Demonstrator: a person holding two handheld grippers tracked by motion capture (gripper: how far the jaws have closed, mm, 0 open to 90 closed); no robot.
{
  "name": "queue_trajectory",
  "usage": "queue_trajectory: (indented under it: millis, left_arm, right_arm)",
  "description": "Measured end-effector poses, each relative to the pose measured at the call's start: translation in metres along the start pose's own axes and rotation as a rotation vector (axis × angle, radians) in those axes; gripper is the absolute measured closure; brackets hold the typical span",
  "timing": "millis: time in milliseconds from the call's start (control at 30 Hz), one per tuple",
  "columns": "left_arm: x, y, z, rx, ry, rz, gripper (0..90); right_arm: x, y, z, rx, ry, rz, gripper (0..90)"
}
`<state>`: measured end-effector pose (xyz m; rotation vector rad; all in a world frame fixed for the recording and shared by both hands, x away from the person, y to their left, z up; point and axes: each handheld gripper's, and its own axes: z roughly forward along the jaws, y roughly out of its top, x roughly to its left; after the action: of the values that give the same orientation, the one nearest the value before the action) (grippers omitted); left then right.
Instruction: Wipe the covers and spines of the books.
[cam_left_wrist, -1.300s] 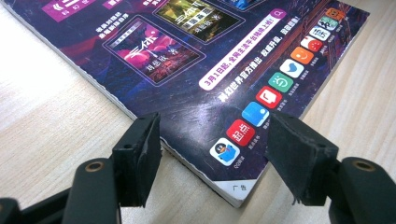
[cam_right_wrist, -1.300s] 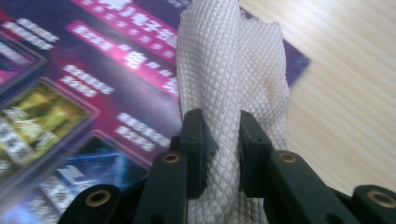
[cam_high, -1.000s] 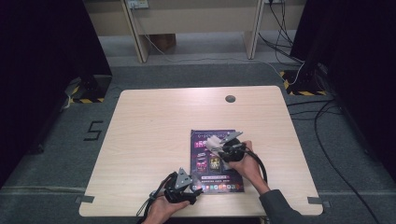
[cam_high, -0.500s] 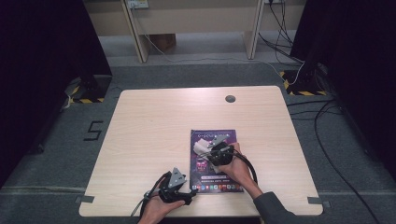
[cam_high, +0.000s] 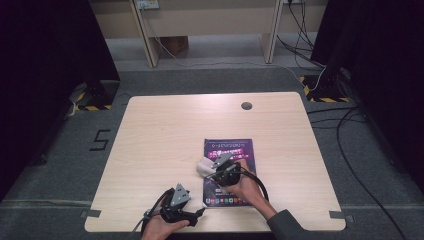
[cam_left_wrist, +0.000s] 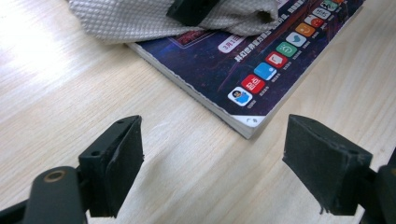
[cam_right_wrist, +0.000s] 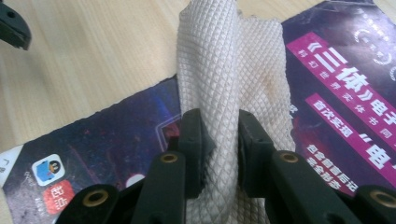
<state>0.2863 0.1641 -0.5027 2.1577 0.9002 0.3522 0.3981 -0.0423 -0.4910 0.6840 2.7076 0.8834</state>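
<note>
— Two grippers, two jobs. My right gripper (cam_right_wrist: 219, 135) is pinched tight on the white waffle cloth (cam_right_wrist: 219, 70); a fold of it stands up between the pads, and the rest lies bunched on the dark cover of the magazine (cam_right_wrist: 116, 144).

— And where is that on the table?

— The magazine (cam_high: 231, 150) lies flat on the pale wooden table (cam_high: 165, 130), toward my near right, its long edges running away from me. The cloth (cam_high: 204, 166) sits at the magazine's left edge, partly over the cover and partly off it, with my right gripper (cam_high: 216, 172) on it from the near side.

— What about your left?

— My left gripper (cam_high: 200, 212) is low at the near edge of the table, just left of the magazine's near corner. Its jaws have just been opening and now stand wide apart with nothing between them but bare wood. From its own camera, that corner of the magazine (cam_left_wrist: 243, 119) lies just ahead of the left gripper (cam_left_wrist: 212, 163), and the cloth (cam_left_wrist: 140, 18) is farther on
</note>
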Motion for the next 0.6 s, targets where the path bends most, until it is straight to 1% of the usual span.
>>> queue_trajectory:
  millis: [67,133,200,233,300,333,433,500,533,567,600]
  left_arm:
    - [0.001,0.0,-0.001,0.002,0.002,0.003,18.8]
    - [0.001,-0.001,-0.002,-0.005,-0.001,0.0,18.8]
    - [0.001,-0.001,-0.002,-0.003,0.001,0.001,18.8]
    - [0.001,0.0,-0.001,-0.002,0.001,0.001,18.8]
    - [0.002,0.0,-0.001,0.001,0.003,0.0,18.8]
    - [0.002,0.0,-0.001,0.001,0.003,-0.004,18.8]
    - [0.003,0.0,-0.002,-0.003,0.008,-0.008,18.7]
    - [0.003,0.0,-0.002,-0.001,0.009,-0.007,18.7]
    - [0.003,0.0,-0.002,0.0,0.01,-0.007,18.5]
    - [0.003,0.0,-0.002,-0.003,0.008,-0.008,18.4]
    - [0.002,0.0,-0.002,0.001,0.008,-0.005,18.4]
  right_arm:
    - [-0.004,-0.001,-0.001,-0.001,-0.017,0.006,74.9]
    - [-0.008,-0.003,-0.002,0.002,-0.022,0.025,74.8]
    - [-0.01,-0.005,-0.003,-0.002,-0.011,0.049,74.8]
    - [-0.009,-0.006,-0.004,-0.002,-0.015,0.049,74.9]
    - [-0.006,-0.006,-0.004,0.002,-0.017,0.027,74.9]
    - [-0.004,-0.006,-0.005,0.0,-0.011,0.018,74.9]
    - [0.005,-0.008,-0.006,0.001,0.002,0.005,75.0]
    - [0.011,-0.009,-0.007,-0.002,0.023,-0.009,74.9]
    - [0.013,-0.009,-0.008,0.003,0.029,-0.007,74.9]
    - [0.015,-0.01,-0.008,0.002,0.028,-0.018,74.9]
    - [0.017,-0.01,-0.009,0.006,0.029,-0.017,74.9]
